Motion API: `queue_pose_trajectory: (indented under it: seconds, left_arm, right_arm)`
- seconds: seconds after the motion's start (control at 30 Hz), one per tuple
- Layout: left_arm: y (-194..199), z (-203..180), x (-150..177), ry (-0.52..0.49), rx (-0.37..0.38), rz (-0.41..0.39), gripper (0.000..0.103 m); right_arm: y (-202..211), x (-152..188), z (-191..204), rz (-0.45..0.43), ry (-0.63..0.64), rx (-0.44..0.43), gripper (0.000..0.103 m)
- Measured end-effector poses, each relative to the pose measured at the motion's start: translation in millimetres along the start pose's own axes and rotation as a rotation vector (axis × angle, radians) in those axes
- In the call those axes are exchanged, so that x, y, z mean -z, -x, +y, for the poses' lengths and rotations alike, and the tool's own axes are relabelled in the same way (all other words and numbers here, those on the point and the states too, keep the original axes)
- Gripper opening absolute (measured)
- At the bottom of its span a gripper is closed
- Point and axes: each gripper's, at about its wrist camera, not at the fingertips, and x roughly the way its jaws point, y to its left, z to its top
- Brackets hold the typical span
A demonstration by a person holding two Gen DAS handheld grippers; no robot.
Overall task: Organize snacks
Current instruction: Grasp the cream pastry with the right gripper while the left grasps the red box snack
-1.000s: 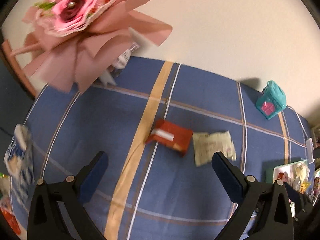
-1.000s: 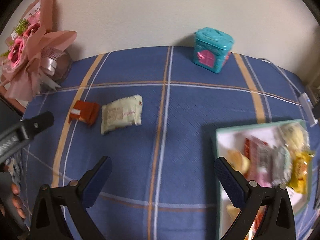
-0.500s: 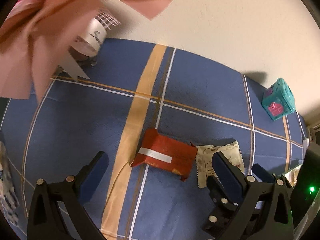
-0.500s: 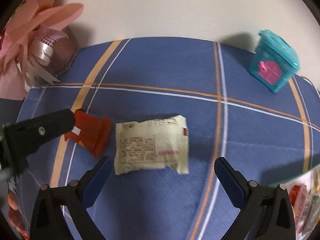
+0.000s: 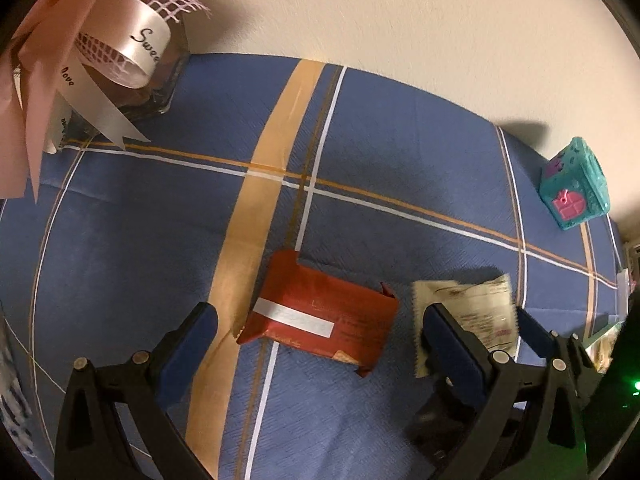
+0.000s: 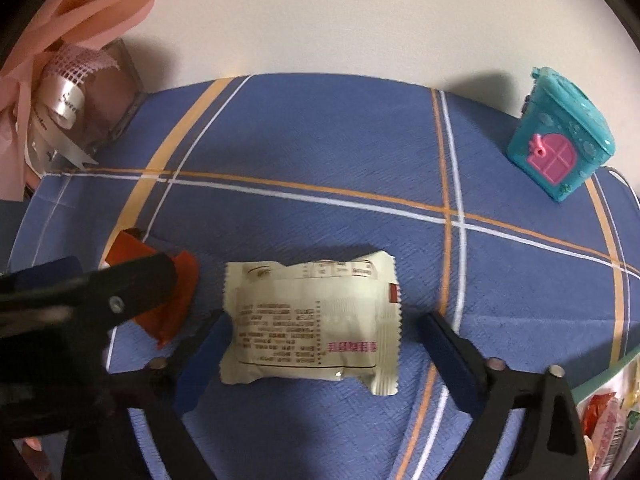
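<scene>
A red snack packet with a white stripe lies flat on the blue checked tablecloth. My left gripper is open, its two fingers on either side of the packet, just above it. A cream snack packet with printed text lies to the red packet's right; it also shows in the left wrist view. My right gripper is open and straddles the cream packet. The red packet shows in the right wrist view partly behind the left gripper's finger.
A pink bouquet with white ribbon stands at the back left against the wall. A teal toy house stands at the back right. A tray with several snacks sits at the right edge.
Both grippers have moved forward and down. The left now brackets the red packet, the right brackets the cream packet. The packets have not moved.
</scene>
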Motion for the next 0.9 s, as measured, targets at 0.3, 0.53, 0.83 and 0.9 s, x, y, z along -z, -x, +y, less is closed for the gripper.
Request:
queue_pose_trajectory:
  seconds: [0.3,0.53,0.83,0.9]
  left_arm:
    - [-9,-9,0,0.006,-0.001,0.015,0.075]
    - [-8,-14,6,-0.012,-0.017,-0.003,0.067]
    - [3,-13,19,0.035,0.005,0.0,0.066]
    - [8,-7,22,0.046,0.021,-0.007,0.066]
  right_arm:
    - [5,-1,-13,-0.003,-0.007,0.008,0.059]
    - [8,-6,-17,0.011,0.004,0.004,0.052]
    - [24,-2,-14,0.02,0.02,-0.023,0.049]
    - [29,-1,-17,0.022,0.006,-0.045,0.049]
